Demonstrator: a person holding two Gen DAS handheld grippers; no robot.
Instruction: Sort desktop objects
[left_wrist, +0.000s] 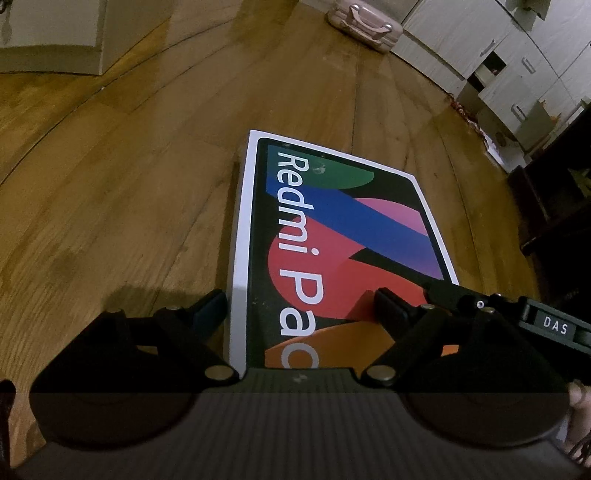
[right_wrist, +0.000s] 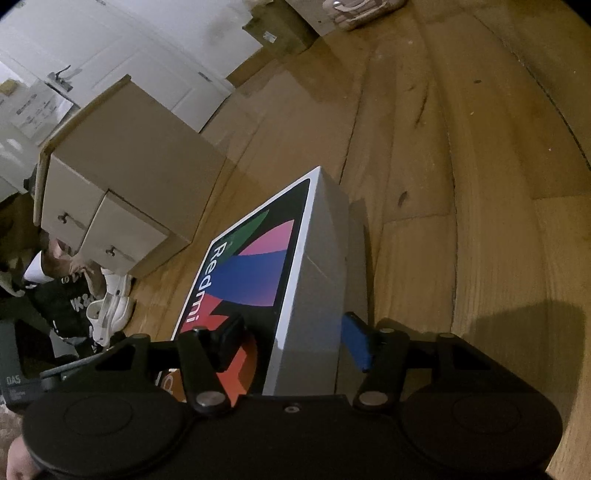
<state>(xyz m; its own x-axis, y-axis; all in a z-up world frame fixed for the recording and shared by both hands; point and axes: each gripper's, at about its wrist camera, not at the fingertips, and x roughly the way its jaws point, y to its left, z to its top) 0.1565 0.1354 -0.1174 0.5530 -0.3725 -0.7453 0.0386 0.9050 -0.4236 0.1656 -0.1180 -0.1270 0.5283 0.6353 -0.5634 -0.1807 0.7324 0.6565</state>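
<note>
A white-edged Redmi Pad box (left_wrist: 332, 236) with a colourful printed lid lies on the wooden floor (left_wrist: 129, 184). My left gripper (left_wrist: 301, 310) is open over its near end. Its left finger (left_wrist: 210, 310) hangs over the floor beside the box's left edge, and its right finger (left_wrist: 391, 314) hovers over the lid. My right gripper (right_wrist: 291, 341) is shut on the Redmi Pad box (right_wrist: 258, 269) at its right edge. One black finger (right_wrist: 229, 339) rests on the lid and the blue pad (right_wrist: 356, 343) sits against the grey side (right_wrist: 314, 295). The box's near end is hidden behind the gripper bodies.
A beige drawer unit (right_wrist: 122, 192) stands on the floor left of the box, with white shoes (right_wrist: 110, 306) and dark clothing beside it. A pink suitcase (left_wrist: 362, 20) lies far back. White cabinets (left_wrist: 517, 66) and dark furniture (left_wrist: 554, 206) line the right side.
</note>
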